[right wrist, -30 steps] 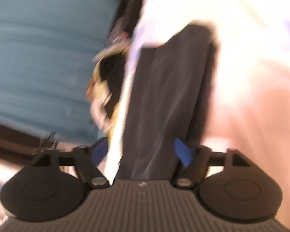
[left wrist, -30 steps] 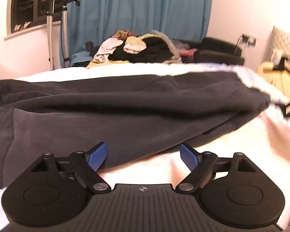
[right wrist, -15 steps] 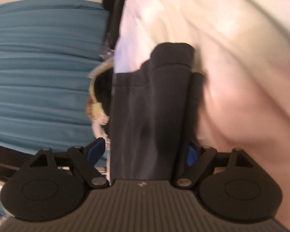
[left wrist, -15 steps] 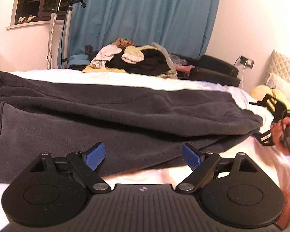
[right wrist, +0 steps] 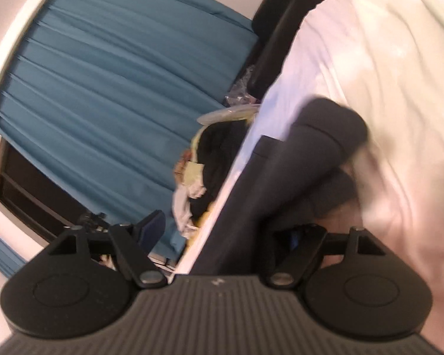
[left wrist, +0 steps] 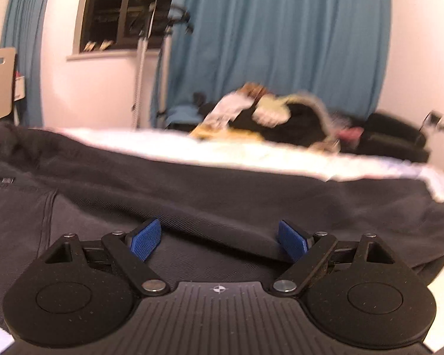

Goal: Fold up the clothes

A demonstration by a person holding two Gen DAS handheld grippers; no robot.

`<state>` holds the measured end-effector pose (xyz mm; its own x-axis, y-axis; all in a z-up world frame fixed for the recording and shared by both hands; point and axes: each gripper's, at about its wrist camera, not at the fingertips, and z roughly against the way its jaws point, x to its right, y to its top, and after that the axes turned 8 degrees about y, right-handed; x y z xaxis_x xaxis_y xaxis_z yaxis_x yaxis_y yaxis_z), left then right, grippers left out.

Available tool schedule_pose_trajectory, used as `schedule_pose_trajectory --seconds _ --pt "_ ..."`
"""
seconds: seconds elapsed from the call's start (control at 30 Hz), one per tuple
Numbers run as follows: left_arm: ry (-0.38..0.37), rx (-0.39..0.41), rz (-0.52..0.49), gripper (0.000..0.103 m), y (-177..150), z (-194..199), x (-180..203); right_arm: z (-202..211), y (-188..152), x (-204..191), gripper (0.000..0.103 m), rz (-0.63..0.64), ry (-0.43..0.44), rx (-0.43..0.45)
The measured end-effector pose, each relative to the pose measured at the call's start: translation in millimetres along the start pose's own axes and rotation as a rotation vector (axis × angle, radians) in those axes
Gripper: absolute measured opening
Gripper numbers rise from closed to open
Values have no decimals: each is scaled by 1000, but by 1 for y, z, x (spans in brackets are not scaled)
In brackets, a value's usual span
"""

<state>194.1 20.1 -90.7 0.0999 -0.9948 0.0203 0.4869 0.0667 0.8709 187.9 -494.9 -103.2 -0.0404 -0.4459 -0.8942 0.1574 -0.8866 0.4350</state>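
Dark grey trousers (left wrist: 222, 201) lie spread across the white bed (left wrist: 251, 151). My left gripper (left wrist: 219, 239) is open, its blue pads low over the fabric with a fold of cloth between them. In the right wrist view, tilted sideways, the trouser leg (right wrist: 281, 183) runs between the open jaws of my right gripper (right wrist: 222, 230); the leg's end (right wrist: 331, 124) is curled up off the sheet. The right pad is mostly hidden by cloth.
A pile of mixed clothes (left wrist: 269, 115) sits on a dark sofa (left wrist: 393, 139) beyond the bed. Teal curtains (left wrist: 281, 35), a window and a standing garment steamer (left wrist: 145, 47) are behind. White bedding (right wrist: 384, 74) fills the right wrist view's right side.
My left gripper moved forward over the trousers, fabric now between its pads. My right gripper tilted, and the trouser leg end lifted and curled.
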Motion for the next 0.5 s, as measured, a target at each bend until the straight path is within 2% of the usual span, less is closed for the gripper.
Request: schedule_pose_trajectory --seconds 0.07,0.13,0.2,0.27,0.4,0.5 --pt "6 -61 -42 89 -4 -11 1 -7 0 6 79 -19 -63 -5" --pt "32 -67 -86 90 -7 -13 7 -13 1 17 65 -38 -141 -12" --pt "48 -75 -99 92 -6 -13 11 -16 2 20 26 -40 -207 -22" --pt "35 -74 -88 93 -5 -12 7 -13 2 12 9 -9 -230 -16" --pt "7 -68 -72 95 2 -8 -1 -14 -5 -44 8 143 -135 27" --pt "10 -74 -92 95 8 -2 2 -38 -29 -105 8 307 -40 -29"
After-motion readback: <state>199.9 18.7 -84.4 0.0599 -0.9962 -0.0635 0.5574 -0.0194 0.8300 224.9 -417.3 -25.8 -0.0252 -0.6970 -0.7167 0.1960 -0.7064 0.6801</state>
